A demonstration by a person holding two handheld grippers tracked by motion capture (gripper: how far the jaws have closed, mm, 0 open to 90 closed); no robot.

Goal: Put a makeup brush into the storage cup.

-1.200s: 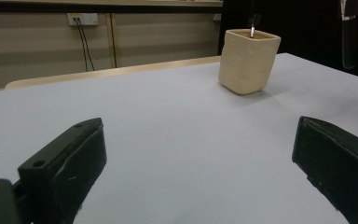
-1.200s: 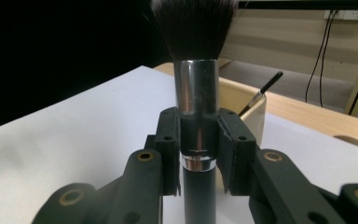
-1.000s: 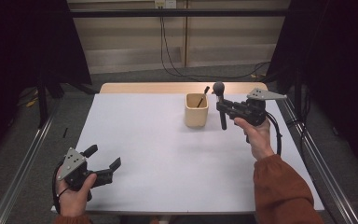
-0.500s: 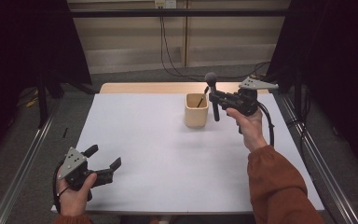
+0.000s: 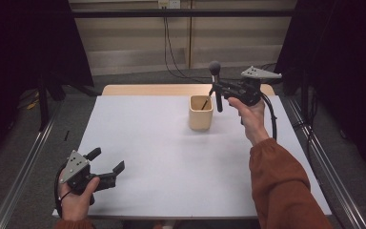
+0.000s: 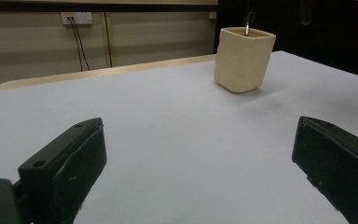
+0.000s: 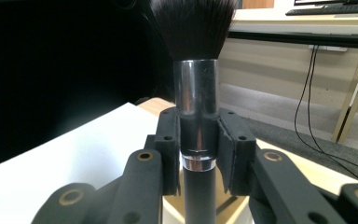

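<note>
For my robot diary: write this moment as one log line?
right gripper: shut on brush | brush: upright, near cup | left gripper: open, idle

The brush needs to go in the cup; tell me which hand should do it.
Right. The right gripper already clamps the brush beside the cup; the left gripper is open at the near edge.

Landmark: beige cup [image 5: 200, 112] standing toward the table's [image 5: 171, 162] far edge | Obstacle: right gripper [image 5: 218, 90] hovering just right of the cup, clamping an upright brush [image 5: 216, 85] | Free: white surface lying bare left of and nearer than the cup, toward the left gripper [image 5: 106, 165]
</note>
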